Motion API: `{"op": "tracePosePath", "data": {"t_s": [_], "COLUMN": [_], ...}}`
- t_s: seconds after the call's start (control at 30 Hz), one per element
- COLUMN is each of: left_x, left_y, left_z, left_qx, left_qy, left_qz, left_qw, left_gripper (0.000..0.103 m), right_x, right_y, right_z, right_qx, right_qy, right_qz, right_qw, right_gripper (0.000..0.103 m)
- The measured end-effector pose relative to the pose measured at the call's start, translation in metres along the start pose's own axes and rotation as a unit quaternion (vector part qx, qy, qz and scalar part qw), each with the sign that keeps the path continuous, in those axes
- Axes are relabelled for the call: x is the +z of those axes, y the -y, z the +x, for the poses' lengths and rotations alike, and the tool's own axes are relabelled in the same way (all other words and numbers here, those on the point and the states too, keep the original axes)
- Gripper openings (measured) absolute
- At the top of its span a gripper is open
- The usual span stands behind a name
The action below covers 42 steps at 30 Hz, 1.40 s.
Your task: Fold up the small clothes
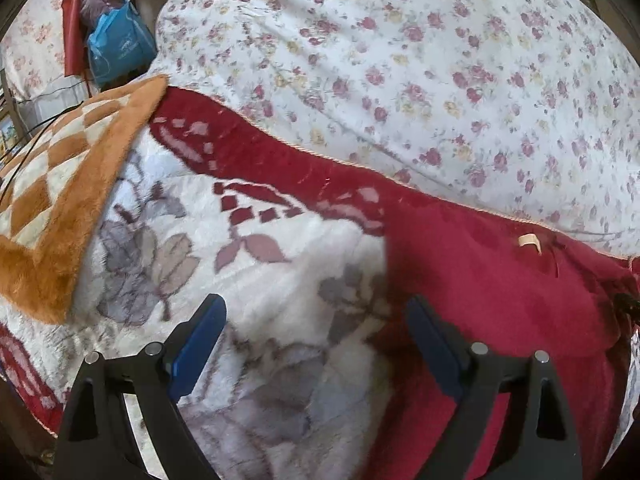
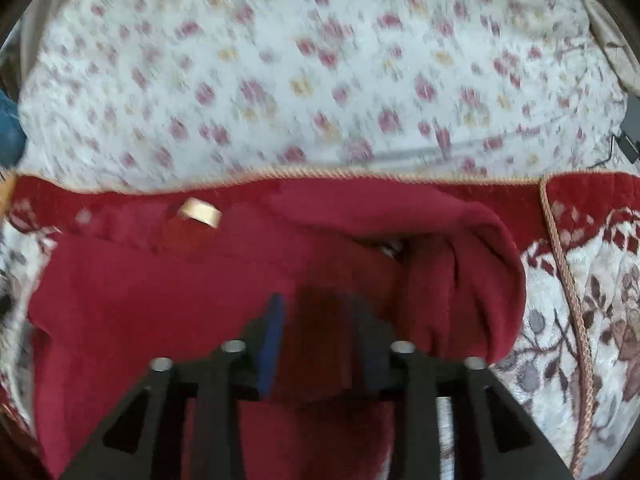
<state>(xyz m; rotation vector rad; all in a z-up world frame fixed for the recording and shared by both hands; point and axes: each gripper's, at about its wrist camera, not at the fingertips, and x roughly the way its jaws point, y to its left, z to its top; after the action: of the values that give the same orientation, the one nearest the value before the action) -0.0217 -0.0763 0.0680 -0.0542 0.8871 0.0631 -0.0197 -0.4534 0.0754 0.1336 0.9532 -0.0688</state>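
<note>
A dark red fleece garment [image 1: 480, 280] lies spread on a plush white-and-red blanket [image 1: 240, 280], with a beige neck label [image 1: 530, 241] near its far edge. My left gripper [image 1: 316, 312] hangs open and wide over the garment's left edge, nothing between its blue pads [image 1: 200, 344]. In the right wrist view the garment [image 2: 140, 300] fills the middle, its label [image 2: 200, 212] at upper left and a part folded over at the right [image 2: 460, 280]. My right gripper [image 2: 320, 304] stands partly apart with red cloth lying between the jaws; the picture is blurred.
A floral bedsheet [image 1: 400, 60] covers the bed beyond the blanket's corded edge [image 2: 560, 280]. An orange checked blanket [image 1: 52, 200] lies at the left. A blue bag [image 1: 116, 48] and red cloth hang past the bed's far left. A dark plug with a cable [image 2: 628, 136] sits at the right.
</note>
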Motion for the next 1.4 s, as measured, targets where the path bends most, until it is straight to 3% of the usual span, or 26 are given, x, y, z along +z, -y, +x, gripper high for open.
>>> {"op": "tracePosePath", "data": {"t_s": [0.1,0.2,0.33,0.43,0.53,0.57,0.6,0.67,0.7,0.73,0.8,0.87,0.93,0.97,1.07,1.17,1.23,1.27,1.3,1.33,1.4], "left_x": [0.002,-0.001,-0.005,-0.003,0.001,0.003,0.004,0.007,0.008,0.008,0.006,0.004,0.002,0.002,0.003,0.003,0.003,0.002,0.003,0.004,0.006], "left_y": [0.016,0.029,0.031,0.029,0.026,0.025,0.025,0.029,0.033,0.036,0.041,0.045,0.047,0.048,0.047,0.047,0.049,0.050,0.051,0.050,0.048], "left_z": [0.015,0.037,0.052,0.049,0.038,0.033,0.029,0.022,0.020,0.018,0.016,0.014,0.012,0.013,0.017,0.022,0.024,0.026,0.027,0.028,0.027], "left_qx": [-0.009,0.013,0.023,0.016,0.009,0.006,0.000,-0.014,-0.019,-0.023,-0.028,-0.032,-0.029,-0.028,-0.031,-0.031,-0.024,-0.020,-0.018,-0.018,-0.020], "left_qy": [-0.017,-0.044,-0.060,-0.059,-0.044,-0.036,-0.029,-0.018,-0.014,-0.013,-0.013,-0.012,-0.007,-0.007,-0.013,-0.021,-0.021,-0.020,-0.020,-0.021,-0.020], "left_qz": [0.012,0.041,0.050,0.046,0.036,0.029,0.022,0.013,0.011,0.011,0.013,0.019,0.025,0.027,0.021,0.023,0.036,0.040,0.042,0.040,0.034], "left_qw": [0.9997,0.9981,0.9966,0.9970,0.9983,0.9989,0.9993,0.9997,0.9996,0.9996,0.9995,0.9993,0.9992,0.9992,0.9992,0.9990,0.9989,0.9988,0.9988,0.9988,0.9990], "left_gripper": [0.091,0.091,0.092,0.092,0.092,0.092,0.092,0.092,0.092,0.092,0.092,0.092,0.092,0.092,0.092,0.092,0.092,0.092,0.092,0.092,0.092], "right_x": [0.009,0.005,-0.001,-0.004,-0.010,-0.013,-0.019,-0.022,-0.025,-0.024,-0.018,-0.010,-0.005,-0.001,0.007,0.023,0.035,0.040,0.044,0.044,0.046], "right_y": [-0.054,-0.105,-0.138,-0.136,-0.109,-0.098,-0.083,-0.063,-0.048,-0.034,-0.009,0.012,0.031,0.044,0.086,0.102,0.106,0.107,0.110,0.113,0.122], "right_z": [0.005,0.030,0.084,0.085,0.054,0.047,0.043,0.054,0.061,0.056,0.037,0.023,0.025,0.032,0.059,0.089,0.104,0.111,0.114,0.112,0.097], "right_qx": [0.086,0.120,0.099,0.086,0.086,0.074,0.041,-0.008,-0.004,0.027,0.055,0.020,-0.014,-0.010,0.046,0.061,0.075,0.074,0.065,0.065,0.107], "right_qy": [-0.010,-0.019,-0.060,-0.047,-0.035,-0.026,-0.020,-0.045,-0.073,-0.075,-0.054,-0.023,-0.023,-0.032,-0.036,-0.024,-0.020,-0.023,-0.028,-0.028,-0.013], "right_qz": [-0.055,-0.095,-0.121,-0.125,-0.117,-0.116,-0.115,-0.114,-0.100,-0.071,-0.027,-0.026,-0.012,0.018,0.143,0.191,0.208,0.206,0.204,0.208,0.216], "right_qw": [0.995,0.988,0.986,0.987,0.989,0.990,0.992,0.992,0.992,0.994,0.997,0.999,1.000,0.999,0.988,0.979,0.975,0.976,0.976,0.975,0.970], "right_gripper": [0.054,0.054,0.054,0.054,0.057,0.068,0.079,0.080,0.080,0.079,0.078,0.080,0.080,0.080,0.080,0.080,0.068,0.045,0.015,0.006,0.005]}}
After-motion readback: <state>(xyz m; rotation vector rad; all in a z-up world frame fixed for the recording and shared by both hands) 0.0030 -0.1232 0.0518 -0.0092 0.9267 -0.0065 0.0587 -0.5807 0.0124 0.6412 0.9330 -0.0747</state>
